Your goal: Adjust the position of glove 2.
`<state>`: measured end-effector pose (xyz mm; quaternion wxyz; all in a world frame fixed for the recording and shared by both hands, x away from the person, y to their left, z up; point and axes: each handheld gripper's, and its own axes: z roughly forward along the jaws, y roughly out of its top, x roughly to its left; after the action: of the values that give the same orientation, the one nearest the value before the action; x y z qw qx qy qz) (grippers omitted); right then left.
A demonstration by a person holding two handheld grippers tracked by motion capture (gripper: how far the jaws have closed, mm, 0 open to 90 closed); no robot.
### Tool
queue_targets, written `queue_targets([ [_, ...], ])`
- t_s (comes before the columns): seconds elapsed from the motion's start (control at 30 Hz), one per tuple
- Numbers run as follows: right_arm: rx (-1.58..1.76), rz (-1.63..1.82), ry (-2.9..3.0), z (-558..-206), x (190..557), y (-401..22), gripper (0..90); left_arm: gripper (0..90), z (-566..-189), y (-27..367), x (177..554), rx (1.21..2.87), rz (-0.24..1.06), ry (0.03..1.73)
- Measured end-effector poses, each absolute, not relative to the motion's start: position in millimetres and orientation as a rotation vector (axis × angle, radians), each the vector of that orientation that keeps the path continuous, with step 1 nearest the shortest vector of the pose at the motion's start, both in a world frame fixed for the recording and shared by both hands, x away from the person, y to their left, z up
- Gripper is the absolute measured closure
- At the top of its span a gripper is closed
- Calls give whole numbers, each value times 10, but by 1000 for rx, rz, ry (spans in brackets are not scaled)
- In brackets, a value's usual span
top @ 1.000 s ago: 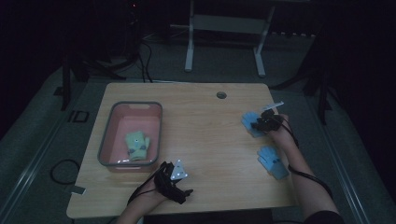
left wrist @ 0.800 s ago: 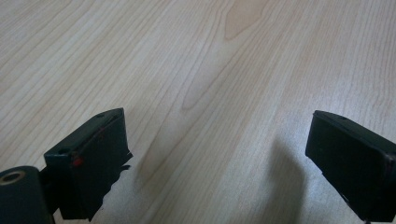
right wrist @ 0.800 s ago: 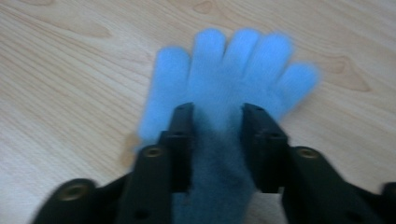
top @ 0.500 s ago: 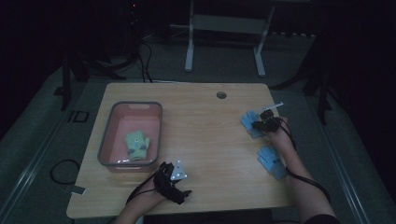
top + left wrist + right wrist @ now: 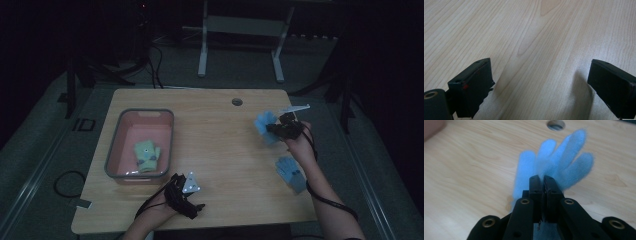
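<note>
At the table's right side my right gripper (image 5: pixel 276 129) is shut on a light blue glove (image 5: pixel 265 126), which hangs lifted off the wood with its fingers spread away from the jaws (image 5: pixel 560 160). A second blue glove (image 5: pixel 291 172) lies flat nearer the front, beside the right forearm. A greenish pair of gloves (image 5: pixel 147 155) rests inside the pink bin (image 5: pixel 165 125) at the left. My left gripper (image 5: pixel 196 209) sits low near the front edge, open over bare wood, with nothing between its fingers (image 5: pixel 475 82).
A round cable hole (image 5: pixel 237 102) is set in the table near the back edge. Behind the table stands a white metal frame (image 5: pixel 240 30) on the floor. A cable trails from each gripper toward the front.
The right gripper has lifted the blue glove slightly and shifted it a little leftward. The left gripper has stayed put.
</note>
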<state>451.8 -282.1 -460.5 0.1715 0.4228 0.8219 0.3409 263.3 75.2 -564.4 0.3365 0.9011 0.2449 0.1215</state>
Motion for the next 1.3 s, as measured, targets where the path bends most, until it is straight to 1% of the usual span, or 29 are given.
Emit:
queue_targets([
  [0.3,1189,1075,2314,-4387,3985,-2524,862,64,-5646,748,2625,2353,312,622],
  [0.5,1226,1132,2283,-4403,3603,-2277,862,64,-5647,746,2625,2353,318,621],
  [0.7,1242,1155,2323,-4622,3397,-2018,861,64,-5643,754,2622,2348,317,613],
  [0.93,1364,1185,2315,-4859,3280,-1919,861,64,-5646,757,2618,2347,322,607],
  [1.1,1421,1177,2307,-5076,3238,-1874,859,64,-5641,760,2616,2338,319,607],
  [1.3,1471,1134,2306,-5315,3301,-1799,855,64,-5645,763,2615,2350,321,597],
])
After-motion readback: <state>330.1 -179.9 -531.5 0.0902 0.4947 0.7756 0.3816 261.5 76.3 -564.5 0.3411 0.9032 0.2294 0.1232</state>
